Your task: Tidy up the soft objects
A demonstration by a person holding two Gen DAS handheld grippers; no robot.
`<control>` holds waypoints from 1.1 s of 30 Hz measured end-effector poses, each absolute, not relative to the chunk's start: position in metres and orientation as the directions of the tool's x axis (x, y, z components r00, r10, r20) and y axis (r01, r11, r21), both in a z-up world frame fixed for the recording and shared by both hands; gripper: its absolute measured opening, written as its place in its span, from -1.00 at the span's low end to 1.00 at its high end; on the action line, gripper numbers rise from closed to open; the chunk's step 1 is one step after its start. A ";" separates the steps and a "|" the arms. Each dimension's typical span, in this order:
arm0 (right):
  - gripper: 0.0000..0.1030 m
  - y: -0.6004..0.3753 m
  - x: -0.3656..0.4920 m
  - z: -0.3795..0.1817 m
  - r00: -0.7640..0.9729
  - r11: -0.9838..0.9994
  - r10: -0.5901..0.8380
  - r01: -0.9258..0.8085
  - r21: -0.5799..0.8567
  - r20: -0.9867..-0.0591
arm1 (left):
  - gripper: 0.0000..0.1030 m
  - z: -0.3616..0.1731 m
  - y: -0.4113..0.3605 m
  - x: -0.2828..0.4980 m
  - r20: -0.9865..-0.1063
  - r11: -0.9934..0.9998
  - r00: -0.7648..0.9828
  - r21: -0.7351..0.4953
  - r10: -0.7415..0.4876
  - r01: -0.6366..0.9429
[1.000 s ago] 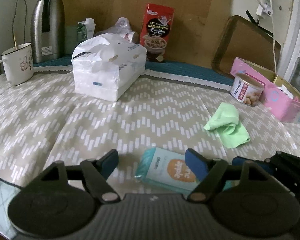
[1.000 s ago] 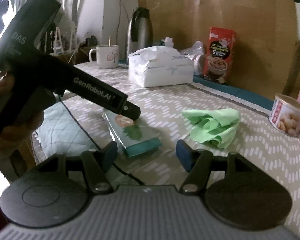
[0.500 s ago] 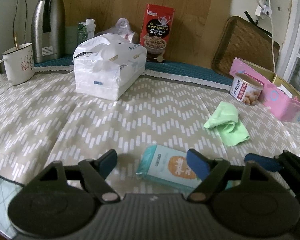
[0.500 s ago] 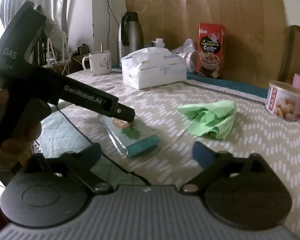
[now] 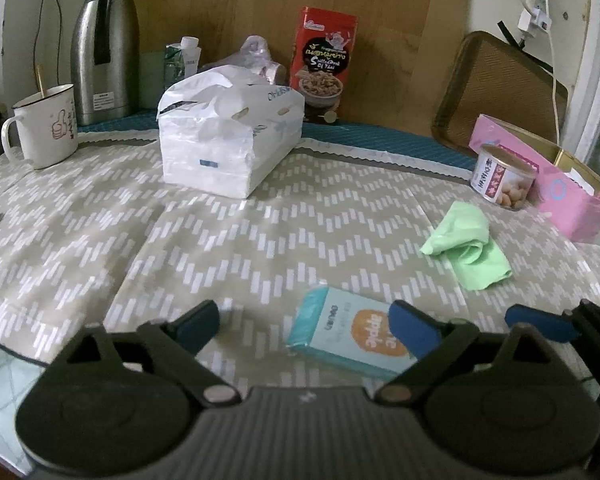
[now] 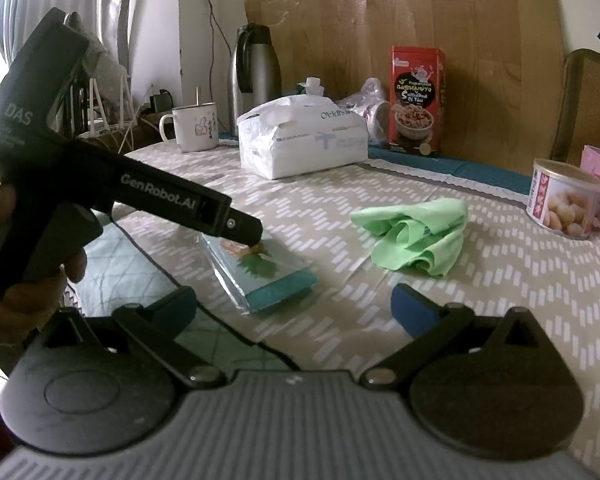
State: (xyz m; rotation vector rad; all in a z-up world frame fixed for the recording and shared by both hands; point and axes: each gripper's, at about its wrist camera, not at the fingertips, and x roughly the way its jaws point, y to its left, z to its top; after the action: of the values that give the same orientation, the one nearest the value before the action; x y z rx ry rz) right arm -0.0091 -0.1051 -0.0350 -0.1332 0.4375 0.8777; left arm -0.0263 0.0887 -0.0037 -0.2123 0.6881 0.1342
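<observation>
A teal tissue pack (image 5: 350, 332) with an orange label lies near the table's front edge; it also shows in the right wrist view (image 6: 264, 274). A crumpled green cloth (image 5: 466, 246) lies to its right, also in the right wrist view (image 6: 416, 236). A white tissue bag (image 5: 228, 142) stands at the back. My left gripper (image 5: 304, 322) is open, just above and behind the pack; its right finger overlaps the pack's corner. My right gripper (image 6: 294, 306) is open and empty, low over the table, behind the pack and cloth.
At the back stand a mug (image 5: 44, 126), a steel flask (image 5: 102, 46) and a red snack box (image 5: 326, 64). A tin can (image 5: 502, 178) and a pink box (image 5: 560, 194) sit at the right. The left gripper's body (image 6: 100, 184) crosses the right wrist view.
My right gripper has opened wider and moved back a little. My left gripper has drawn back slightly; the pack now shows more fully.
</observation>
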 end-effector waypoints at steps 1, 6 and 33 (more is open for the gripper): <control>1.00 -0.105 -0.009 -0.035 0.559 0.638 0.712 -0.767 0.062 -0.425 | 0.73 -0.002 0.093 -0.028 -0.639 0.967 0.768 -0.162 0.049 -0.196; 1.00 -0.106 -0.010 -0.034 0.582 0.657 0.686 -0.753 0.028 -0.437 | 0.53 0.004 0.122 -0.045 -0.598 0.938 0.801 -0.296 -0.035 -0.180; 0.00 -0.268 -0.032 -0.029 0.772 0.871 0.456 -0.489 0.044 -0.442 | 0.10 0.010 -0.133 0.075 -0.671 0.868 0.583 -0.197 -0.459 0.457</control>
State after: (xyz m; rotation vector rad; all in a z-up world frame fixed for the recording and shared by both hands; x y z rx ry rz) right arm -0.0316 -0.2683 -0.0289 -0.0748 0.4595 0.5124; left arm 0.0747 -0.1325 0.0104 -0.0028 0.7835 -0.5345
